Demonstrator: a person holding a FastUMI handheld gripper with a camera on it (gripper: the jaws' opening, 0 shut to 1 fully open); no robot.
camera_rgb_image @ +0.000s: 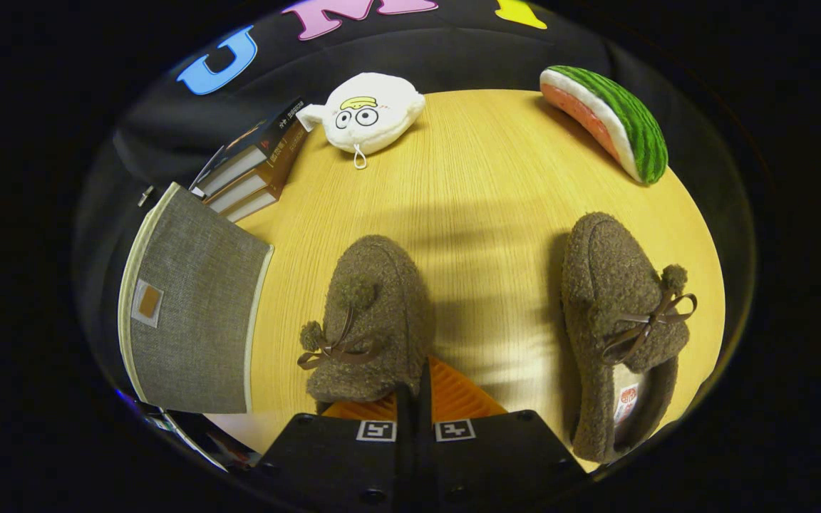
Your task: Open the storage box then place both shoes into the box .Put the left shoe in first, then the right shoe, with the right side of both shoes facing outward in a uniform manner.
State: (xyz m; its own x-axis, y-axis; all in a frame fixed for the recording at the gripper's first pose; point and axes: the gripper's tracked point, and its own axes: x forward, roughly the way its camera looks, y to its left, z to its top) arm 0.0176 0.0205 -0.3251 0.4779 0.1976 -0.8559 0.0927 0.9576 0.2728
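The gripper point(414, 388) has its fingers pressed together, and they hide the heel of the left shoe point(370, 320). The storage box point(193, 306) runs out of sight at its near corner. The label inside the right shoe point(621, 320) is too small to read. The far ends of the books point(254, 167) are lost in shadow against the cloth.

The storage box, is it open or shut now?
Shut: the storage box shows its flat grey lid down, nothing inside visible. The gripper fingers are closed together.
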